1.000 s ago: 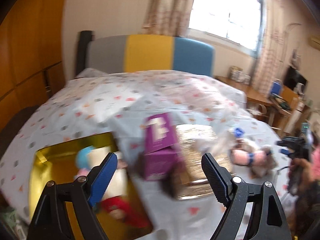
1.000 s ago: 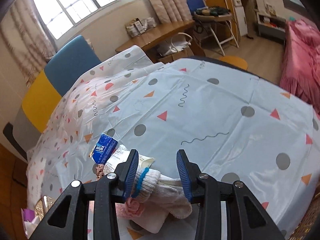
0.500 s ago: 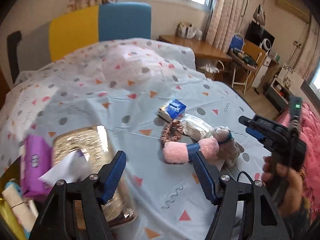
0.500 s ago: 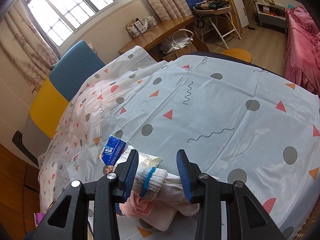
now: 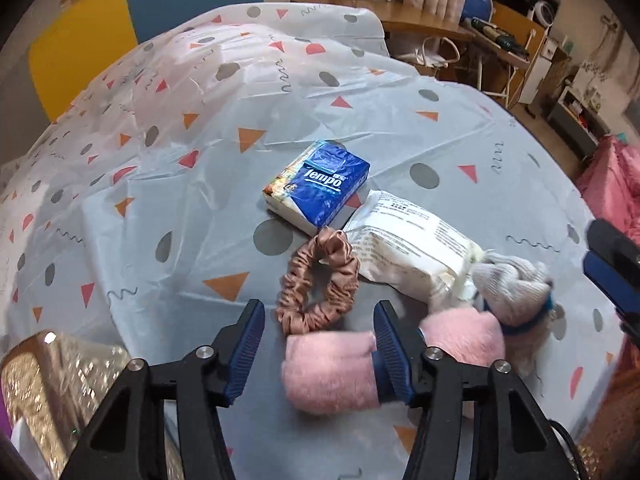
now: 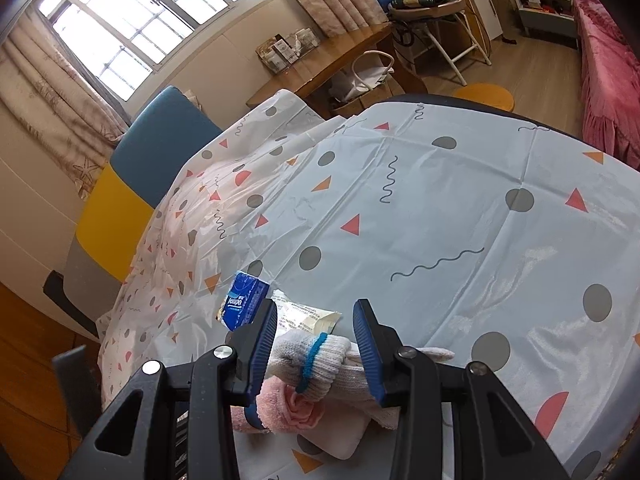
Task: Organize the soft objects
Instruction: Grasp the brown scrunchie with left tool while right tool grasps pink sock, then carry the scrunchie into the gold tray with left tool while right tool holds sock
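1 pink sock (image 5: 332, 364) between half-open, just-narrowing left gripper (image 5: 318, 354); right gripper (image 6: 316, 354) poss. clamping 1 knit glove (image 6: 316, 364).

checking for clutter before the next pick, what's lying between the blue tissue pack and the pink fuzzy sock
In the left wrist view, the pink satin scrunchie lies between the blue tissue pack and the pink fuzzy sock; nothing else is there.

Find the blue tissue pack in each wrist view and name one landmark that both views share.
Left wrist view: the tissue pack lies just above centre, beyond the scrunchie.
Right wrist view: it sits lower left of centre, just above the left blue pad.
Shared landmark: the white packet lying beside the tissue pack.
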Tool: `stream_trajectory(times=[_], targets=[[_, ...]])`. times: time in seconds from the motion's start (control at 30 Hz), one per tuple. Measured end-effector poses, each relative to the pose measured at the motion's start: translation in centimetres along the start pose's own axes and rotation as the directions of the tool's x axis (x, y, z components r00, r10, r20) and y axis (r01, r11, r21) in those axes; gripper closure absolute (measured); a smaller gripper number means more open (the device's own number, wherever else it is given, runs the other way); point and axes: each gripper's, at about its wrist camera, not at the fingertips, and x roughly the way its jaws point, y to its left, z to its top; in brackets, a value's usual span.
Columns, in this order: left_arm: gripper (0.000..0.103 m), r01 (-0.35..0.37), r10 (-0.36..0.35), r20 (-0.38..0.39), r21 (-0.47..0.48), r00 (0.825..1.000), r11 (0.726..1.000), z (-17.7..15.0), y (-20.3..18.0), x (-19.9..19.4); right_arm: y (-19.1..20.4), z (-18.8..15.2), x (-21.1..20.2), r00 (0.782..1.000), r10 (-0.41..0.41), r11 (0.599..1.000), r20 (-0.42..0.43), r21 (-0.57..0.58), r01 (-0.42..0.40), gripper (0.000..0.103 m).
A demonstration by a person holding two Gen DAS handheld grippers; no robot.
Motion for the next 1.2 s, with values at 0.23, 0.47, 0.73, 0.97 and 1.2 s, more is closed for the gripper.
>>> stream_trajectory(times=[0.23, 0.47, 0.73, 0.97, 1.2], targets=[[0.043, -0.037, 0.033, -0.074, -0.058, 0.997, 0.998, 1.3, 1.2, 3.9, 0.1, -0.2, 0.3, 1.000, 0.008, 1.000, -0.014, -0.005, -0.008, 0.063], [0.086, -0.012, 0.006, -0.043, -0.135, 0.999, 0.991, 0.2, 2.6, 2.5, 0.1, -0.2, 0.4, 1.000, -0.003, 1.000, 0.001, -0.014, 0.003, 0.063], [0.086, 0.035, -0.020, 0.100, -0.147, 0.995, 0.989, -2.2, 3.0, -5.1, 0.7, -0.4, 0.6, 1.000, 0.022, 0.999, -0.008, -0.042, -0.022, 0.064], [0.085, 0.104, -0.068, 0.213, -0.159, 0.975, 0.982, -4.5, 4.1, -11.6, 4.0, -1.9, 1.3, 0.973, 0.206, 0.963, -0.103, -0.154, -0.220, 0.064], [0.085, 0.137, -0.097, 0.288, -0.122, 0.953, 0.983, -8.2, 5.1, -16.6, 6.3, -4.7, 4.4, 0.959, 0.106, 0.945, -0.264, -0.272, -0.180, 0.064]])
